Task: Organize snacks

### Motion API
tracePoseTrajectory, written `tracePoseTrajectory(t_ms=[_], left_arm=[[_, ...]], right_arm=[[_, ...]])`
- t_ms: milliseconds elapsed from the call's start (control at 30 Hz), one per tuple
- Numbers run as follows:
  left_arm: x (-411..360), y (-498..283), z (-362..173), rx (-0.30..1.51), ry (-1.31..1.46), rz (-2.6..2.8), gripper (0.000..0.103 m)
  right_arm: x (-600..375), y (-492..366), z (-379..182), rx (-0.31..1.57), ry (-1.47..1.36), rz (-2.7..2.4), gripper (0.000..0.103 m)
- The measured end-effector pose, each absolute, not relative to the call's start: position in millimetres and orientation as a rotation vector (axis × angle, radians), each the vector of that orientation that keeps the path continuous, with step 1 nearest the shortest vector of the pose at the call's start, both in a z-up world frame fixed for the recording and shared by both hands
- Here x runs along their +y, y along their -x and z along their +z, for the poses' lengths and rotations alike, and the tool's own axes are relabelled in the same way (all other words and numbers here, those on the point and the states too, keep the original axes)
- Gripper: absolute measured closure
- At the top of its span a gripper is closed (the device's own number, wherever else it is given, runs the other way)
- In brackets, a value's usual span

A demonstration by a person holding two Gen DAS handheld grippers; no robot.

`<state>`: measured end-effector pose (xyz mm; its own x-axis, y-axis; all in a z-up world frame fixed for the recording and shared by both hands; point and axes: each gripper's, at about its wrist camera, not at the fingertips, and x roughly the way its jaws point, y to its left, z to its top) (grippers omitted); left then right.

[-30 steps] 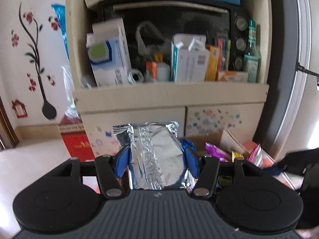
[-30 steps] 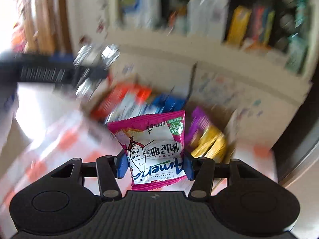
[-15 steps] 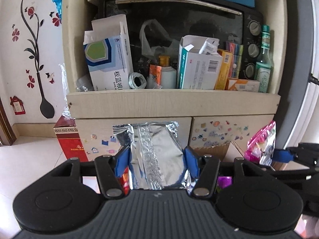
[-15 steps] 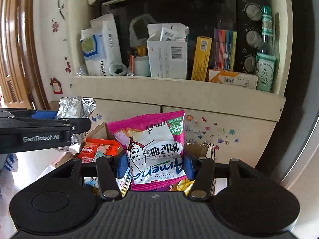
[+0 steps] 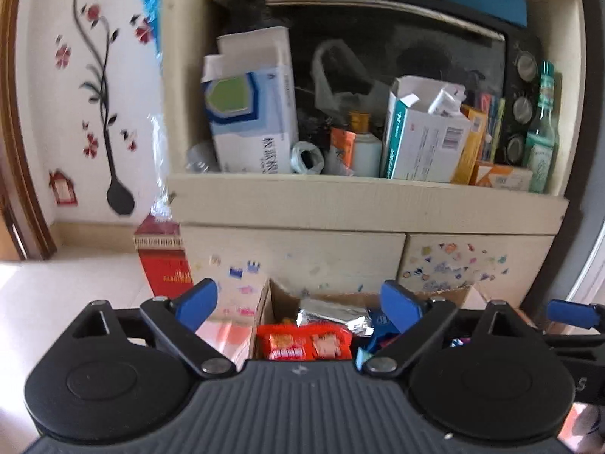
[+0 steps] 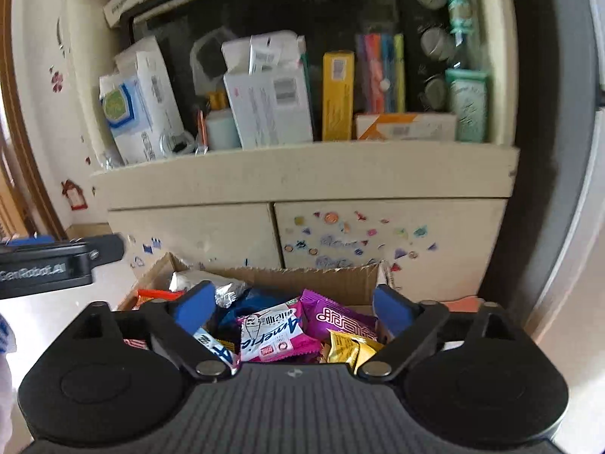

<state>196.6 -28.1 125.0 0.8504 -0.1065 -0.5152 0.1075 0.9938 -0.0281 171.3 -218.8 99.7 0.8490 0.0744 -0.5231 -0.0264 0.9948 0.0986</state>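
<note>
- My left gripper [image 5: 300,304] has just been opening; its blue fingers [image 5: 198,302] now stand spread wide with nothing pressed between them, so that hand is released.
- The silver foil packet [image 5: 332,316] lies in the cardboard box [image 6: 302,283] below those fingers, resting on a red snack pack [image 5: 302,344]. I judge it lies there because the box is the collecting place for the snacks.
- My right gripper [image 6: 289,308] has likewise just been opening and grips nothing.
- The pink snack bag [image 6: 270,335] lies flat on top of the heap in the box, beside a purple packet [image 6: 336,316] and a gold packet [image 6: 349,348].
- Both grippers hang over the box, tilted downward, which suits dropping packets straight in rather than setting them down.
- The box sits on the floor against the cabinet [image 6: 302,189], whose shelf is already crammed with cartons.
- I'd say this pair of packets is done.
</note>
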Motion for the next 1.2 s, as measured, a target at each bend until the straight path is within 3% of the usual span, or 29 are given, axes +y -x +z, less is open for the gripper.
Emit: tracePoseTrajectory(t_ms=[533, 1200], left_arm=[[-4.9, -114.5, 118.9, 0.705, -0.026, -0.079, 0.005], [-27.2, -118.0, 111.0, 0.729, -0.135, -0.101, 0.002]], right_arm=[[-205.7, -90.5, 118.9, 0.642, 0.065, 0.018, 0.0], [-203.1, -101.6, 110.5, 0.709, 0.109, -0.034, 0.0]])
